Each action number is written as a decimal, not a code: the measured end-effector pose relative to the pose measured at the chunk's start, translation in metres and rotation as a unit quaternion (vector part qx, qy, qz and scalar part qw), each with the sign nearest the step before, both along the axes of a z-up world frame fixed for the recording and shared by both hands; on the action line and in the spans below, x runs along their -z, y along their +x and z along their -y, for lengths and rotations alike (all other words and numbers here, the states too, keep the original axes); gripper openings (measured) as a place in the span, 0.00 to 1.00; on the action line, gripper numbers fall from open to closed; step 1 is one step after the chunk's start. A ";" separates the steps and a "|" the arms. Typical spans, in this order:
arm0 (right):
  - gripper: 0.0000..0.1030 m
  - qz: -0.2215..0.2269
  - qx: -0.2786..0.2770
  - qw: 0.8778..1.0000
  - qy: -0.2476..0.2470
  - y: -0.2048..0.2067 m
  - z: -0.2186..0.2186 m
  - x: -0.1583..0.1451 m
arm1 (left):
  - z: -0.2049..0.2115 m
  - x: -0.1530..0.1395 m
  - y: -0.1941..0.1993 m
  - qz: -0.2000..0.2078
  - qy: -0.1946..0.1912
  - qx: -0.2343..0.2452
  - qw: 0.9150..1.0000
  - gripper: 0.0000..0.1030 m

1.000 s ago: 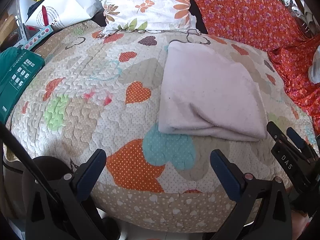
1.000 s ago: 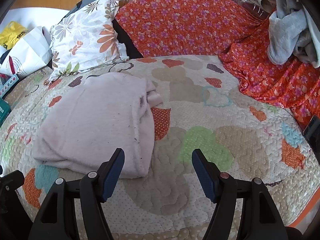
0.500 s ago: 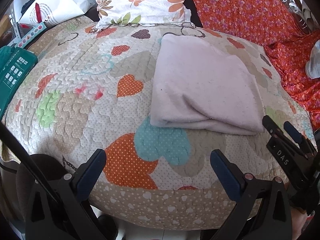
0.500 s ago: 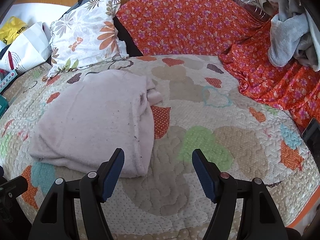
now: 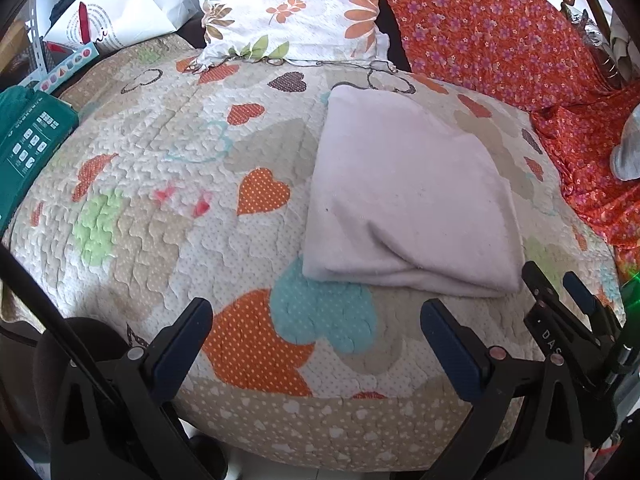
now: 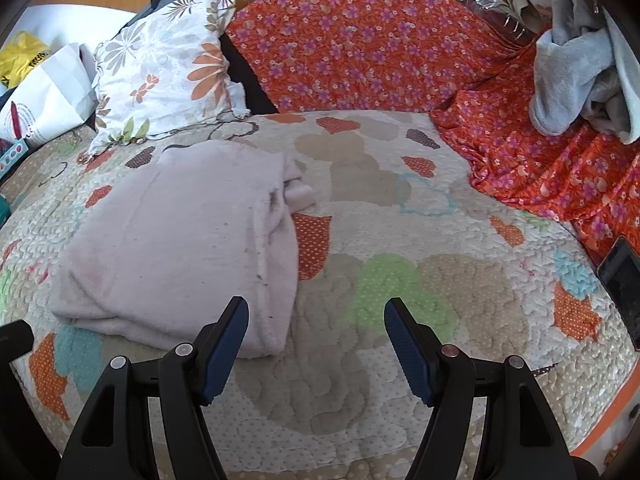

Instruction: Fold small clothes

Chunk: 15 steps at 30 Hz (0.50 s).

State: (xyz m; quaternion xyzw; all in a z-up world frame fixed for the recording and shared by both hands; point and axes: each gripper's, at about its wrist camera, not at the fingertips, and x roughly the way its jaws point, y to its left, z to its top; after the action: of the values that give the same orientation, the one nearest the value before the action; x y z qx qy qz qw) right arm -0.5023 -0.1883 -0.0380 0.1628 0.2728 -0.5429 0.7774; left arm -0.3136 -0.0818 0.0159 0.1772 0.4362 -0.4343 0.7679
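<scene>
I see the folded cloth (image 5: pixel 404 196) on the quilt (image 5: pixel 160 184); pillow (image 5: pixel 292 8) behind it; phone (image 6: pixel 622 280) far right of it; my left gripper (image 5: pixel 316 320) and right gripper (image 6: pixel 316 320) gape wide, empty, nearside of it.

green box (image 5: pixel 28 148) cut by left edge; dark phone (image 6: pixel 624 284) half cropped

Heart-patterned quilt (image 6: pixel 400 380) over bed, floral pillow (image 6: pixel 168 76), orange flowered cloth (image 6: pixel 360 40), wooden rails behind.

Black clamp-style left tool (image 5: pixel 316 328) and right tool (image 6: pixel 316 328), blue ribbed pads (image 6: pixel 224 344), silver rivets.
</scene>
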 end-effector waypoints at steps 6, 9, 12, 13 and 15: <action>0.73 -0.009 0.004 1.000 0.009 -0.001 0.002 -0.004 | 0.005 -0.004 0.008 -0.011 -0.012 0.001 1.000 1.00; 0.75 -0.010 -0.007 1.000 -0.001 0.005 0.000 -0.023 | 0.011 -0.007 0.015 -0.027 -0.021 0.004 0.999 1.00; 0.79 -0.013 -0.007 1.000 -0.009 0.015 -0.002 -0.038 | 0.018 -0.009 0.024 -0.050 -0.030 0.005 0.998 1.00; 0.80 -0.011 -0.006 1.000 -0.006 0.020 0.000 -0.042 | 0.019 -0.010 0.028 -0.059 -0.034 0.003 0.998 1.00; 0.80 -0.014 -0.006 1.000 -0.001 0.028 0.001 -0.044 | 0.021 -0.012 0.032 -0.068 -0.041 -0.002 0.997 1.00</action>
State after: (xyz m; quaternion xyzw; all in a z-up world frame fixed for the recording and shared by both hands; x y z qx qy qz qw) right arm -0.4742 -0.1895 0.0057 0.1530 0.2845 -0.5410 0.7765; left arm -0.2812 -0.1025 0.0276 0.1142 0.4696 -0.4613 0.7440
